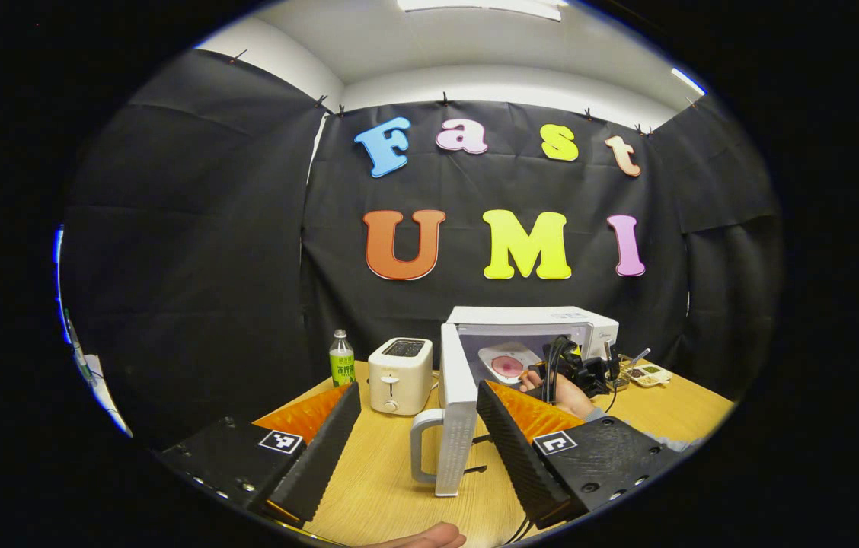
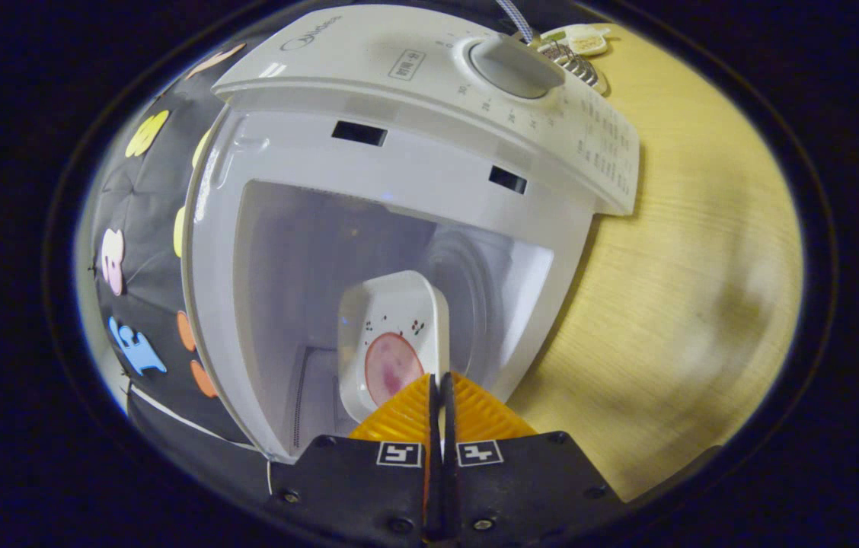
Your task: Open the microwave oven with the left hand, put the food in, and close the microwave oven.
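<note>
Nearest in the left gripper view, the left gripper (image 1: pixel 418 426) stands with its two fingers spread wide and nothing between them, hovering above the wooden table (image 1: pixel 384 487). Just beyond its fingers, the microwave door (image 1: pixel 456 415) is swung fully open, edge-on to the camera, with its white handle (image 1: pixel 423 449) facing the gap between the fingers but not touched by either. Past the door sits the white microwave oven (image 1: pixel 536 320), its cavity lit. Inside it lies a white dish of food (image 1: pixel 507 363) with a pink slice on it. A hand (image 1: pixel 563 392) reaches toward the opening from the right. Left of the oven stand a white toaster (image 1: pixel 399 374) and a green-labelled bottle (image 1: pixel 341 359); a small tray of bits (image 1: pixel 646 373) lies to the oven's right. In the right gripper view, the right gripper (image 2: pixel 439 392) has its fingers pressed together, tips at the near edge of the dish of food (image 2: pixel 393 342); whether they pinch its rim cannot be told. That dish is within the cavity of the microwave oven (image 2: pixel 399 167), whose dial (image 2: pixel 515 67) shows on the control panel.
</note>
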The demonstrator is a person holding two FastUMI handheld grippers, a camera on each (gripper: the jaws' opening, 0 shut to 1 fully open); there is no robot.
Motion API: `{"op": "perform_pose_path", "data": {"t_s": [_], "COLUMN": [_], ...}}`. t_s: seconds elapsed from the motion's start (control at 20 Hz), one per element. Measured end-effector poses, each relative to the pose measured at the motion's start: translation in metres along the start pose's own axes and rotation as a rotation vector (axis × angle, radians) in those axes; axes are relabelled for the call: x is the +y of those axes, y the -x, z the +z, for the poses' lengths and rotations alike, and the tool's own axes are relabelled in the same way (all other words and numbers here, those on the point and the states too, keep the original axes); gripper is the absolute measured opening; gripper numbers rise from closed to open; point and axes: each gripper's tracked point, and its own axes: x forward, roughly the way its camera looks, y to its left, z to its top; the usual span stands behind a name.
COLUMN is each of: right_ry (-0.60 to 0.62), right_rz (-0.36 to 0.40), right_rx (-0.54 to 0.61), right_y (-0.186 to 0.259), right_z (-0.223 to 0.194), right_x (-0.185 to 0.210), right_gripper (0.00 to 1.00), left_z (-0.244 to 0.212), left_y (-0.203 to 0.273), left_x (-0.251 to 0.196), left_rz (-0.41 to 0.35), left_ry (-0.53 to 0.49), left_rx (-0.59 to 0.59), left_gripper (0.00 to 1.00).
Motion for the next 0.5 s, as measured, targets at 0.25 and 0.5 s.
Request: {"op": "perform_pose_path", "data": {"t_s": [0.25,0.5], "right_ry": [0.180,0.367], "right_rz": [-0.012,-0.051], "right_rx": [-0.133,-0.196], "right_y": [-0.018,-0.019], "right_z": [0.013,0.015], "right_x": [0.005,0.008], "right_gripper": [0.06,0.13], "left_z": [-0.005,-0.007], "left_y": [0.000,0.002], "left_x": [0.004,0.007], "left_rz": [0.004,0.010], "left_ry": [0.004,0.018], "left_rx": [0.000,-0.007], "left_gripper": [0.94,0.94]}}
